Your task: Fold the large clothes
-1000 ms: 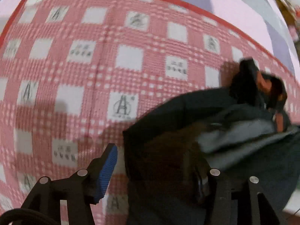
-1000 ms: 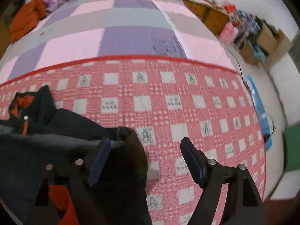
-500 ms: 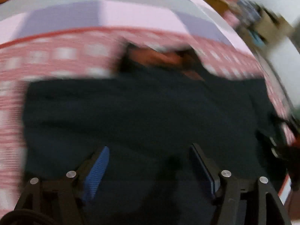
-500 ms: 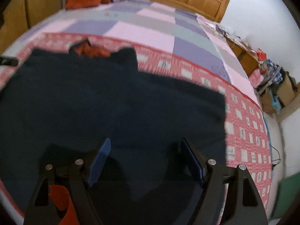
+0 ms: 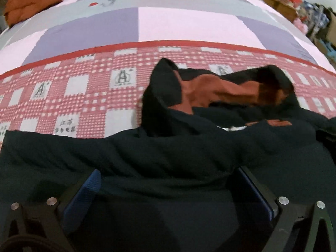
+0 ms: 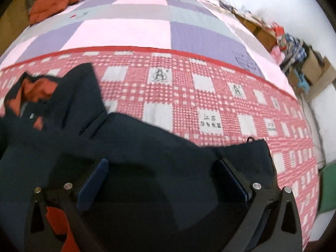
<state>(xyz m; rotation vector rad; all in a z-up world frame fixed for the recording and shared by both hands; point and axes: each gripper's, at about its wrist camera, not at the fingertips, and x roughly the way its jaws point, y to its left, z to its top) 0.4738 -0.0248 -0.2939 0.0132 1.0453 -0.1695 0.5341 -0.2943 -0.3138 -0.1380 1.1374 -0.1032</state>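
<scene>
Dark jacket (image 5: 168, 151) lies flat on the red checked blanket (image 6: 189, 96), orange-lined collar (image 5: 212, 94) at the far end; left gripper (image 5: 168, 191) and right gripper (image 6: 161, 180) both spread wide above it.

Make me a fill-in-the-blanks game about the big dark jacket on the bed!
1. The dark jacket has a lining coloured ____.
2. The jacket lies on a blanket checked white and ____.
3. The left gripper and right gripper both have their jaws ____.
4. The gripper pads are coloured ____.

Missing words: orange; red; open; blue
</scene>
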